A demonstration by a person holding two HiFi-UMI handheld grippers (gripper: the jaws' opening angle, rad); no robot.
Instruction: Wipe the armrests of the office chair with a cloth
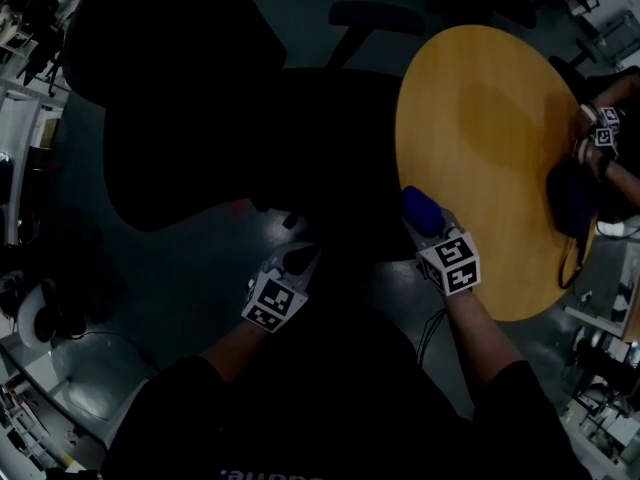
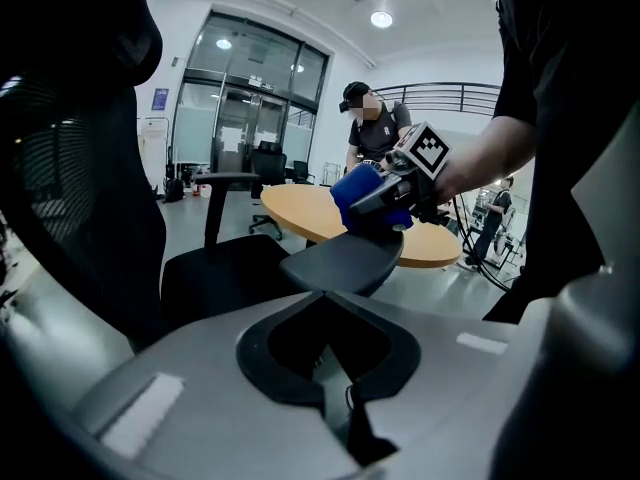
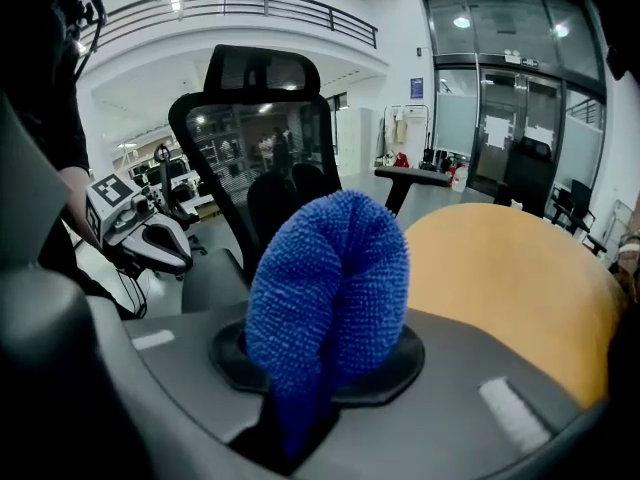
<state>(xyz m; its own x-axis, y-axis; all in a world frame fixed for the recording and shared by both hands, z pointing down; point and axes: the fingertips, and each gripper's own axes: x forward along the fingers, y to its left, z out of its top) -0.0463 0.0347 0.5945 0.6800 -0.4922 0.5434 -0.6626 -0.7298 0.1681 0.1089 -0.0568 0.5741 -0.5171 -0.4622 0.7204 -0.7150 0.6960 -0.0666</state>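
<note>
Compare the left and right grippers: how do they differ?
The right gripper is shut on a blue cloth; the left gripper is shut on nothing. The right gripper is over the armrest; the left gripper points at its edge. Both carry marker cubes.

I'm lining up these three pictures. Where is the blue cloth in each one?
Head view: blue cloth right of centre, at the near edge of the round wooden table.
Left gripper view: upper centre, in front of the table.
Right gripper view: centre, clamped in the right gripper; table at right.
Shared landmark: the table.
</note>
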